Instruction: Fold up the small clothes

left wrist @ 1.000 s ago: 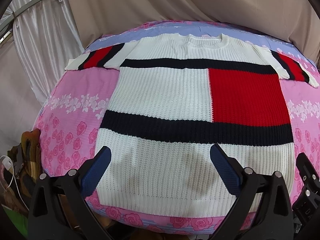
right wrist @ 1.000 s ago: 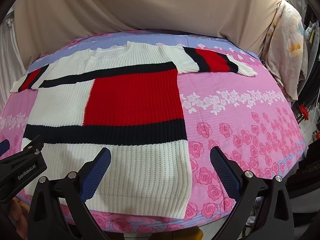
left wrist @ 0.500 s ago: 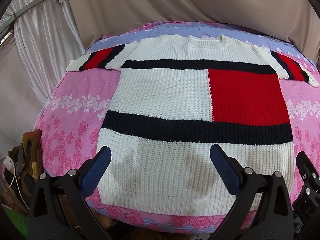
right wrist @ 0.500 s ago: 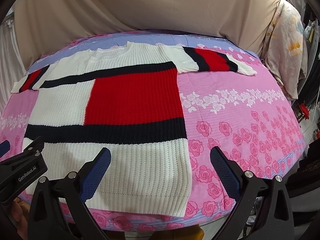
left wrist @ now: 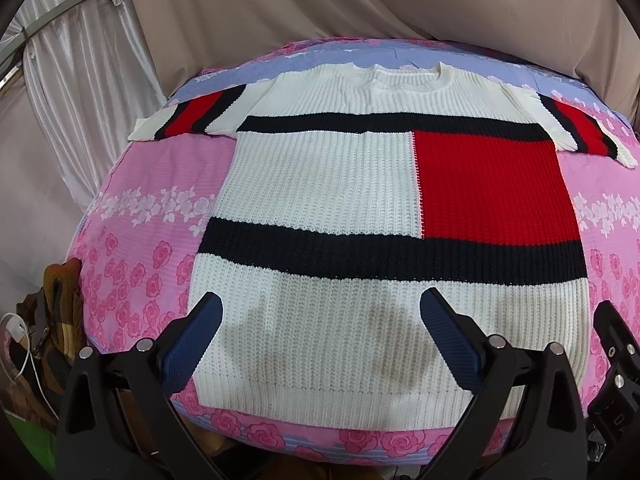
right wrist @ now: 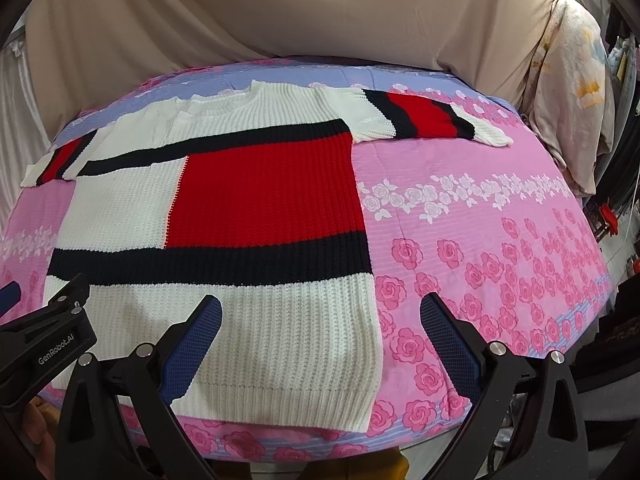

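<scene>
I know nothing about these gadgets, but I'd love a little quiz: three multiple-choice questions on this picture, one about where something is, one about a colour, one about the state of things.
1. Where does the sweater's neckline lie?
A. At the far end of the bed
B. Next to the grippers
C. Hanging off the bed's left side

2. What colour is the large square block on the sweater's front?
A. Green
B. Red
C. Yellow

3. How do the left gripper and right gripper stand?
A. Both shut on the sweater
B. One open, one shut
C. Both open, holding nothing

Answers:
1 A, the collar sits at the far end, and the hem lies nearest the grippers.
2 B, a red block fills the sweater's right half between the two dark bands.
3 C, each pair of blue pads stands wide apart above the flat sweater on the pink floral bedsheet.
</scene>
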